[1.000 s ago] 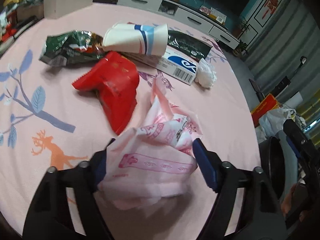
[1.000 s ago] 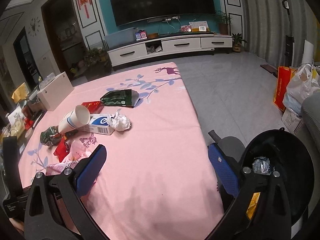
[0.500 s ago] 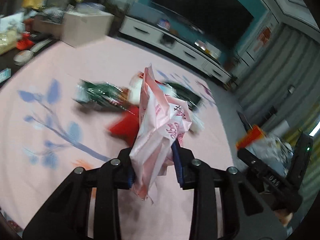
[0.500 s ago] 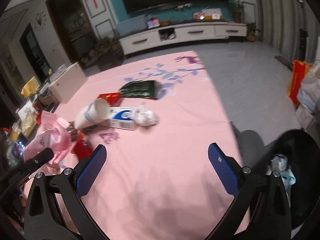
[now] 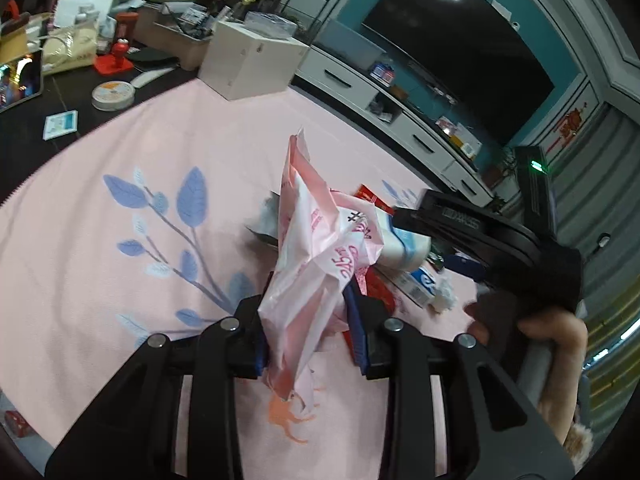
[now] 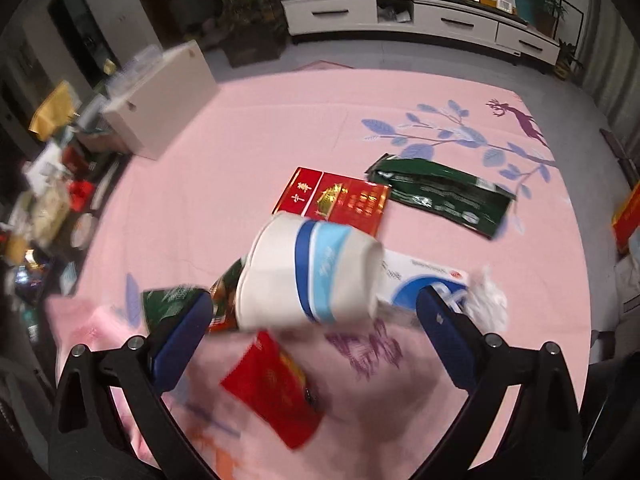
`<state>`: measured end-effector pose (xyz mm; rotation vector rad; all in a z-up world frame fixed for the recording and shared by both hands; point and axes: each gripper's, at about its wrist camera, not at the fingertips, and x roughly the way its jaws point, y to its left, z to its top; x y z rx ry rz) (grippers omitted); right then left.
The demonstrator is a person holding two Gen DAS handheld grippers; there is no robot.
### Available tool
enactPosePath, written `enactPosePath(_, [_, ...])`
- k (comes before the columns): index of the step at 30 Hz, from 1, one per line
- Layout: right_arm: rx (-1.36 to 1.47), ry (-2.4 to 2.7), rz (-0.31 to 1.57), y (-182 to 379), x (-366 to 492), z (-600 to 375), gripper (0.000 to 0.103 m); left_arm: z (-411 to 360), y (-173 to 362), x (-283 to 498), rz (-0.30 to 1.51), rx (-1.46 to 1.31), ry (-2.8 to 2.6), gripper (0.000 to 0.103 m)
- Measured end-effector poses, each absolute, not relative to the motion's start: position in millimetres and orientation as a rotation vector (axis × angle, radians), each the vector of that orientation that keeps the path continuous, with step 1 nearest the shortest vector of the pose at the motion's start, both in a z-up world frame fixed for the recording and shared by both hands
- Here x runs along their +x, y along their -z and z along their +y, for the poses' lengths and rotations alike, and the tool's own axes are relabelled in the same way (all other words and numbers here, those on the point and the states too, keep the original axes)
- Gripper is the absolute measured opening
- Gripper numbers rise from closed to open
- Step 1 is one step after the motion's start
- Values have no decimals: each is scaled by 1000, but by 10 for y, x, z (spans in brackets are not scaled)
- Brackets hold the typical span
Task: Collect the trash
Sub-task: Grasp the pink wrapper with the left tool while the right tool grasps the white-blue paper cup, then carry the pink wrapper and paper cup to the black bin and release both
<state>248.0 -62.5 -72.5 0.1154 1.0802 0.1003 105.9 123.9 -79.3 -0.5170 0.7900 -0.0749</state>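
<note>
My left gripper (image 5: pixel 308 320) is shut on a crumpled pink plastic bag (image 5: pixel 320 248) and holds it up off the pink tablecloth (image 5: pixel 120 168). To its right, a hand (image 5: pixel 560 332) holds the other gripper's black frame (image 5: pixel 500 236). My right gripper (image 6: pixel 314 298) stands open over a white paper cup with blue bands (image 6: pixel 308 276), which lies on its side between the pads, untouched. Around the cup lie a flat red pack (image 6: pixel 332 200), a dark green packet (image 6: pixel 440 196), a white and blue box (image 6: pixel 424 280), a crumpled tissue (image 6: pixel 488 300), a red wrapper (image 6: pixel 272 392) and a green wrapper (image 6: pixel 172 304).
A white box (image 6: pixel 160 96) stands at the cloth's far left corner, with cluttered small items on the dark surface (image 5: pixel 80 64) beyond it. A white TV cabinet (image 6: pixel 400 12) runs along the far wall. Bare floor lies past the cloth's right edge.
The left gripper's jaws closed on the pink bag and lifted it off the cloth. The right gripper swung from the black bin at the table's edge to over the paper cup.
</note>
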Motion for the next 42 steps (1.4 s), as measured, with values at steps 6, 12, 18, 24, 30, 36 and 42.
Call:
enactPosePath(6, [56, -24, 1112, 930, 2685, -474, 99, 1361, 817, 1063, 790, -537, 55, 34])
enactPosePath(12, [-57, 36, 1125, 1107, 2788, -355, 99, 1384, 823, 1071, 790, -551, 65, 34])
enactPosePath(18, [-119, 51, 1124, 1229, 2797, -374, 89, 1304, 812, 1086, 793, -528, 94, 34])
enactPosePath(24, [-96, 42, 1076, 1096, 2662, -511, 85, 1286, 819, 1093, 796, -528, 95, 34])
enactPosePath(30, [-33, -52, 939, 598, 2150, -773, 85, 1189, 809, 1076, 793, -514, 125, 34])
enactPosePath(36, [67, -107, 841, 376, 1307, -1269, 85, 1031, 827, 1060, 805, -481, 136, 34])
enactPosePath(42, [212, -83, 836, 497, 624, -1849, 85, 757, 849, 1029, 824, -422, 174, 34])
